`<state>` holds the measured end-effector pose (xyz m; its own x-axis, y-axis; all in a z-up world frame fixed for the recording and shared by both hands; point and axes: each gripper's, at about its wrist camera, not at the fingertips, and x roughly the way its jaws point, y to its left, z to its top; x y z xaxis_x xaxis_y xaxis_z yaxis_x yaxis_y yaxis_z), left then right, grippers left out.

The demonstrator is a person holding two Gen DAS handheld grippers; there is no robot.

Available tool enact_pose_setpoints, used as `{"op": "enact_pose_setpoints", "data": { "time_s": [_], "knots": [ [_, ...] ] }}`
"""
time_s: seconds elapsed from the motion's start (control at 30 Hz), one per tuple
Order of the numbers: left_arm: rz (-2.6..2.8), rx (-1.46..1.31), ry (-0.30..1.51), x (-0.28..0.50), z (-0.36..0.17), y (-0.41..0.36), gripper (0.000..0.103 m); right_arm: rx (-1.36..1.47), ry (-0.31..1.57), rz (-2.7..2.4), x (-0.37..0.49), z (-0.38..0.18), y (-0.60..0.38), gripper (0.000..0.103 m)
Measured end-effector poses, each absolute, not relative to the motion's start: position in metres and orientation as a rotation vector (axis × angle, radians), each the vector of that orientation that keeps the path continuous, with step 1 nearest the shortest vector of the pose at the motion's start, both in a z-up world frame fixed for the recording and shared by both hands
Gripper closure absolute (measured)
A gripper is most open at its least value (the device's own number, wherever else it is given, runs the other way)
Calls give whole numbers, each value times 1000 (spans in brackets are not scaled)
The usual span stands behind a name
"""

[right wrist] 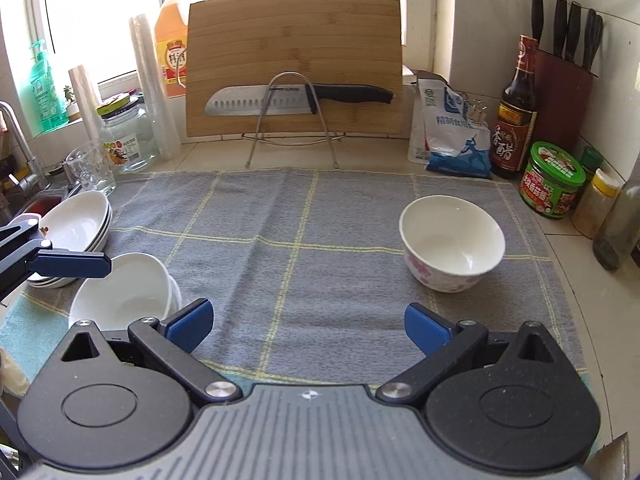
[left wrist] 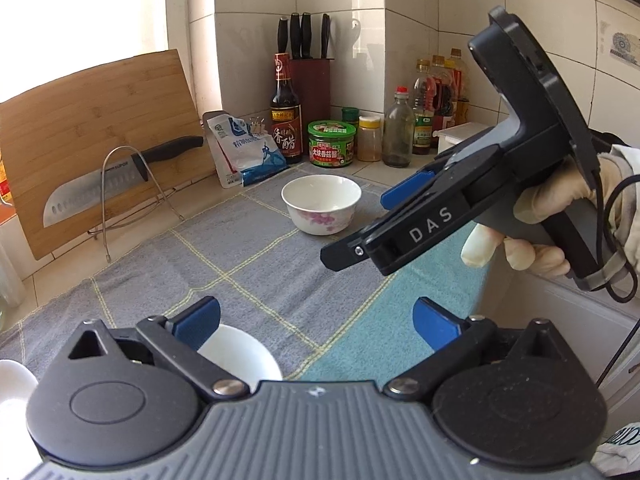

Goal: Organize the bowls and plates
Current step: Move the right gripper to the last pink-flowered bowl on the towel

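Grey checked cloth (right wrist: 304,240) across whole middle of right wrist view. Plate stack (right wrist: 76,228) at left edge, nested white bowls (right wrist: 124,296) just below it, flowered bowl (right wrist: 452,240) alone at right, well apart. Left gripper (left wrist: 316,320) and right gripper (right wrist: 308,322) both spread wide, holding nothing. Next probably: take flowered bowl by rim, lift straight, lower gently into nested bowls, avoid tipping.

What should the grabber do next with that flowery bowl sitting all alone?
Probably move the open right gripper toward the flowered bowl. It sits alone on the towel, while the white bowls are already stacked beside the plates.
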<state>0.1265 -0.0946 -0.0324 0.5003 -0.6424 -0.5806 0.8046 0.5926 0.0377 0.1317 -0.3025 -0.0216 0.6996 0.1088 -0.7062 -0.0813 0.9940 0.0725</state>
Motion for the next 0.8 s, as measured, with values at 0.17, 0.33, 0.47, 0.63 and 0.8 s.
{"op": "enact_pose_setpoints", "data": {
  "time_s": [0.17,0.33,0.47,0.63,0.8],
  "knots": [
    [-847,323,593,132,-43,-138,1,18,797,127,141,-26,-346,0],
    [-805,305,636,142,-60,-182,1,1,812,146,157,-34,-387,0],
    [-779,302,651,148,-75,-209,1,-12,830,176,171,-43,-408,0],
    [-724,314,646,155,-90,-234,1,-30,842,213,185,-53,-421,0],
    [-677,305,637,168,-99,-248,1,-48,848,244,197,-60,-427,0]
  ]
}}
